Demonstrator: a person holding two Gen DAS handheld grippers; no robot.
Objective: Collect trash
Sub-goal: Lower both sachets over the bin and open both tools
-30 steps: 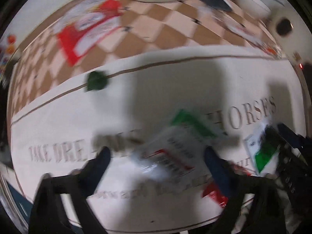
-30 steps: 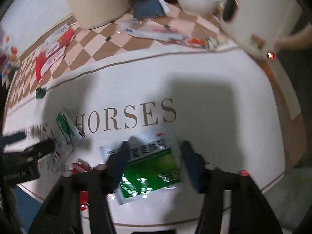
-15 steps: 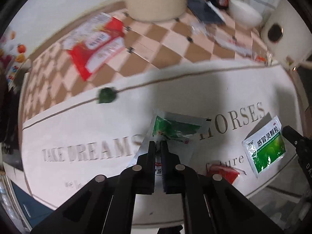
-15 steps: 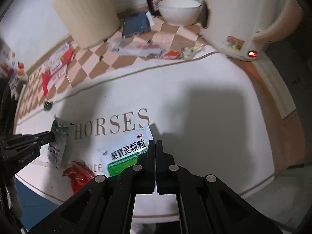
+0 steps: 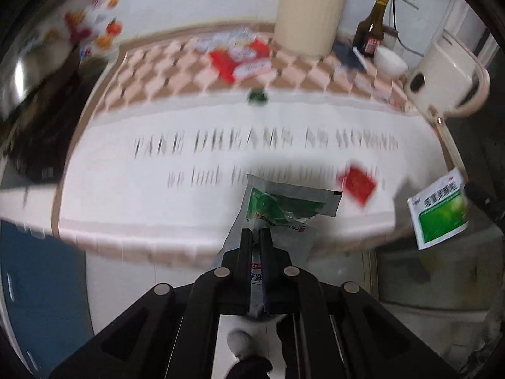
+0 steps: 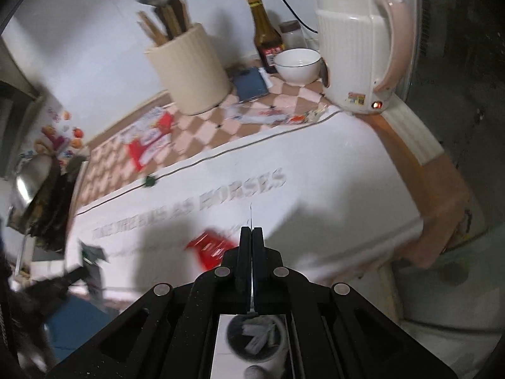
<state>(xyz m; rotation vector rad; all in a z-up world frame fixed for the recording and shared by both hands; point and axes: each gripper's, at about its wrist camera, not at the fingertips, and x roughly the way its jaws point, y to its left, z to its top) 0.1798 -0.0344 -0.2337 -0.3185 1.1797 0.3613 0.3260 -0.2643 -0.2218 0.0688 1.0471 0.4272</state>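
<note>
Trash here is several flat sachets: a crumpled clear-and-green plastic wrapper [image 5: 277, 208] is clamped between the fingers [image 5: 244, 246] of the left gripper [image 5: 255, 237], lifted off the counter and hanging just past its near edge, while a white-and-green medicine sachet [image 5: 438, 210] is pinched by the right gripper [image 6: 252, 237], seen edge-on as a thin sliver [image 6: 251, 218] between its closed fingers [image 6: 244, 249]. A red foil packet [image 5: 358, 184] lies flat on the white mat printed with grey lettering [image 6: 331, 195], near the mat's front border and between the two grippers (motion blur smears its outline in both views). A small dark green scrap [image 5: 258, 96] sits on the line where the white mat meets the pink-and-brown checkered mat [image 5: 176, 72], and a larger red-and-white packet [image 5: 243, 60] lies on the checks near the cream ribbed utensil holder [image 5: 311, 20]. The back of the counter is crowded: a brown sauce bottle [image 6: 265, 36], a white bowl [image 6: 298, 64], a dark blue flat pouch [image 6: 251, 85] and a cream electric kettle [image 6: 356, 53] at the right rear corner, with more wrappers [image 6: 271, 115] strewn in front of the kettle. The mat's centre and right half give open surface. Both grippers are held out over the counter's front edge, tilted downward, and below the right gripper a dark round bin with white scraps inside [image 6: 255, 336] shows.
</note>
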